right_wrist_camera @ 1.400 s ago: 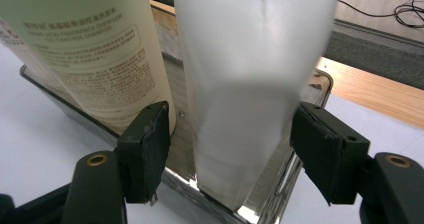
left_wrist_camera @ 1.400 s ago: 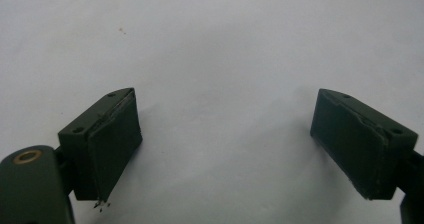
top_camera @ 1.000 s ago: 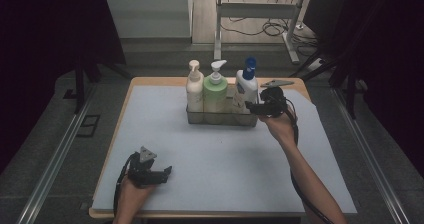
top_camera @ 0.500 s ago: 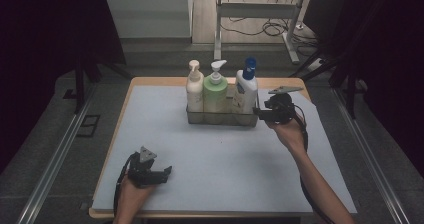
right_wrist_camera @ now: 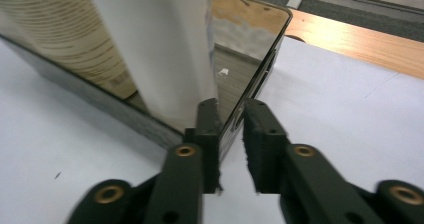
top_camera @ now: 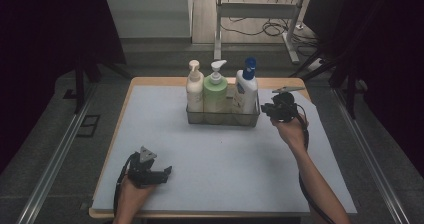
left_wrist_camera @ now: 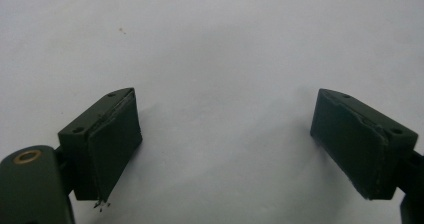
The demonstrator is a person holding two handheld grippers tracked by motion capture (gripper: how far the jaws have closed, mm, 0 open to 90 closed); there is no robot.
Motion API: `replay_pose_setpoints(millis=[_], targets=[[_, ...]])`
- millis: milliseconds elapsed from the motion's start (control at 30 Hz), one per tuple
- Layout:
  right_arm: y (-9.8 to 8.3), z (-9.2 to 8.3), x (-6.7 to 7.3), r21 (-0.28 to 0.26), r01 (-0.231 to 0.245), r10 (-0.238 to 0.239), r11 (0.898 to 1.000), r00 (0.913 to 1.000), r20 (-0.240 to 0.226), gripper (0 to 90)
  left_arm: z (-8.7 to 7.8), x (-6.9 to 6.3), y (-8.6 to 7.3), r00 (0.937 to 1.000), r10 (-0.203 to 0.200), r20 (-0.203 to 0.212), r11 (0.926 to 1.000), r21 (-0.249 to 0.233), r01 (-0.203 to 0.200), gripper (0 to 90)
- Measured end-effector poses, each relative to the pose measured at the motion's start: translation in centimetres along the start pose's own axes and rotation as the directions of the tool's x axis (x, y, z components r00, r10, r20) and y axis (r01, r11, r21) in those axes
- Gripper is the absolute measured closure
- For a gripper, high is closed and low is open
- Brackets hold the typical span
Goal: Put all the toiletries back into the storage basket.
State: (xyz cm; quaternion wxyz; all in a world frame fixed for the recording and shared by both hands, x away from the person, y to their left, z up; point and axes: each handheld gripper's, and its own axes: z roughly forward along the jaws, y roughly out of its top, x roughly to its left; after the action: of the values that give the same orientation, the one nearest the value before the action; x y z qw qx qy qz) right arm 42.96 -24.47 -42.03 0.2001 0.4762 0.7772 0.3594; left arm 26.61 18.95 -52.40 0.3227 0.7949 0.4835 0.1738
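Looking down from the high view, I see a pale grey mat covering the wooden tabletop point(top_camera: 150, 81), whose bare edge shows along the far side and at the right corner; around it the room is dark, with metal rails at either side, grey flooring, and cables looping under a metal frame beyond the far edge; on the mat's far half stands a clear rectangular caddy point(top_camera: 222, 118) holding three pump bottles in a row: a cream bottle point(top_camera: 194, 90), a green bottle point(top_camera: 215, 94) and a white bottle with a blue pump point(top_camera: 246, 89); print runs down a label in the right gripper view, but I cannot read it, nor any brand. My right gripper point(top_camera: 265, 110) sits at the caddy's right end; its jaws have just been closing and now straddle the caddy's thin end wall point(right_wrist_camera: 250, 79), though I cannot tell whether the pads press it. My left gripper point(left_wrist_camera: 225, 139) rests near the mat's front edge, well apart from the caddy, jaws wide open over bare mat.
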Motion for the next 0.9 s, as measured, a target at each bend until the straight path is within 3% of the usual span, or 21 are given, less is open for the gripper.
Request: replay_pose_setpoints(millis=[200,500,900], targets=[[0.4,1.5,0.1,-0.009,0.001,-0.001,1.0,0.9998,0.02,88.9,0.0,0.0,0.0,1.0,0.0,0.0,1.0,0.0,0.0,12.2],[1.4,3.4,-0.2,0.0,-0.025,0.025,1.0,0.9993,0.028,89.1,0.0,0.0,0.0,1.0,0.0,0.0,1.0,0.0,0.0,12.2],[1.5,5.7,-0.4,0.006,-0.04,0.04,0.999,0.999,-0.018,87.3,0.0,0.0,0.0,1.0,-0.001,0.001,1.0,0.0,0.001,12.2]])
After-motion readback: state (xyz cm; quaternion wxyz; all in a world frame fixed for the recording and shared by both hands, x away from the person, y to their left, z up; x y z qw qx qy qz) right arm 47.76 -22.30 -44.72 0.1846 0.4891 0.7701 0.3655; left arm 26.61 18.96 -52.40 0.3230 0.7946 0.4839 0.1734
